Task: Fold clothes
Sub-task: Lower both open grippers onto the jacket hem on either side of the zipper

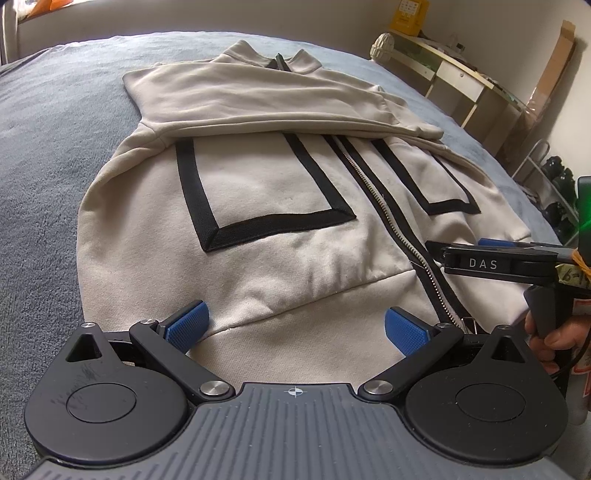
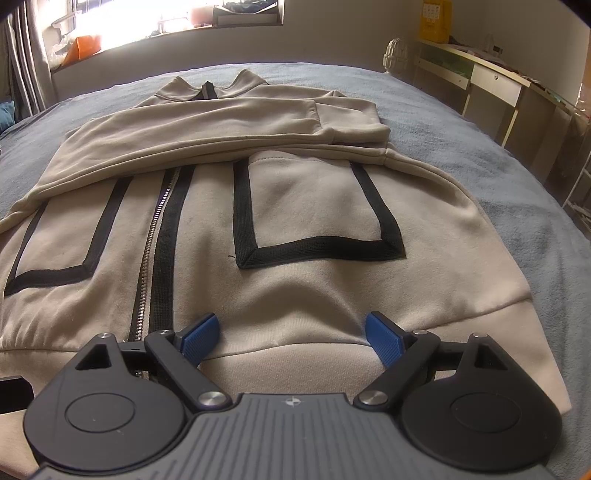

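A beige zip jacket [image 1: 266, 206] [image 2: 303, 206] with black-trimmed pockets lies flat on a blue-grey bed cover [image 1: 48, 155] [image 2: 498, 155]. Both sleeves are folded across its chest, and the collar points away from me. My left gripper [image 1: 295, 325] stands open over the bottom hem, left of the zipper [image 1: 391, 214], its blue pads spread wide with only flat fabric between them. My right gripper [image 2: 291, 334] is open too, over the hem to the right of the zipper [image 2: 151, 251]. In the left wrist view the right gripper [image 1: 491, 247] shows from the side, held by a hand [image 1: 554, 332].
A low shelf unit [image 1: 454, 77] [image 2: 491, 85] runs along the wall to the right of the bed, with a yellow box [image 2: 436, 18] on top. A wire rack [image 1: 546, 177] stands by the bed's right edge. A bright window ledge [image 2: 166, 26] lies beyond the bed.
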`<act>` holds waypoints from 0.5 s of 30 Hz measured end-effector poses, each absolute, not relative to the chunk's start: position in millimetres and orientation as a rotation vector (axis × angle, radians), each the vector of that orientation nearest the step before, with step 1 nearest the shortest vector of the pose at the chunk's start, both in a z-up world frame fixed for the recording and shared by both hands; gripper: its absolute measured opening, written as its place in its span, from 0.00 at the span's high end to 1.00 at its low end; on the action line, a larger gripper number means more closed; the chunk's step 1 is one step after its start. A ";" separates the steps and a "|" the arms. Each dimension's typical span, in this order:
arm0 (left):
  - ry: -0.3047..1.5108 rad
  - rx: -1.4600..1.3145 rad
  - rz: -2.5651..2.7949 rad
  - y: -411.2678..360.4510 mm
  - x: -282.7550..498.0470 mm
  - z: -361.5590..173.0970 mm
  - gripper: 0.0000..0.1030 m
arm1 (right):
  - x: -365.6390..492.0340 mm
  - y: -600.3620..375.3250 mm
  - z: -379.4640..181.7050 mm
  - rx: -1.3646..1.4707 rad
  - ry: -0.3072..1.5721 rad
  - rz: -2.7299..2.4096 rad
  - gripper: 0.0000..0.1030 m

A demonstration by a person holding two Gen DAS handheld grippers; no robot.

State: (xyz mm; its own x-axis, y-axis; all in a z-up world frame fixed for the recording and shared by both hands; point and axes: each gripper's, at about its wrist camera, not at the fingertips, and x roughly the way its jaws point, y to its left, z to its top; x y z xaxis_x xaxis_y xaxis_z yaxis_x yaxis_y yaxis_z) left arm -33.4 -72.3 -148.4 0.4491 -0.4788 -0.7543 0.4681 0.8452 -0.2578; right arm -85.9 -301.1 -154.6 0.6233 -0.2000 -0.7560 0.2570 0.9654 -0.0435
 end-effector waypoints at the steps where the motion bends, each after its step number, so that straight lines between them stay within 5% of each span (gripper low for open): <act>1: 0.937 -0.013 -0.586 -72.2 -33.4 -148.5 0.01 | -86.0 -301.0 -154.6 0.071 0.859 -0.263 0.13; 15: 0.935 -0.006 -0.584 -72.9 -34.4 -148.8 0.00 | -86.6 -301.1 -155.3 0.065 0.854 -0.264 0.13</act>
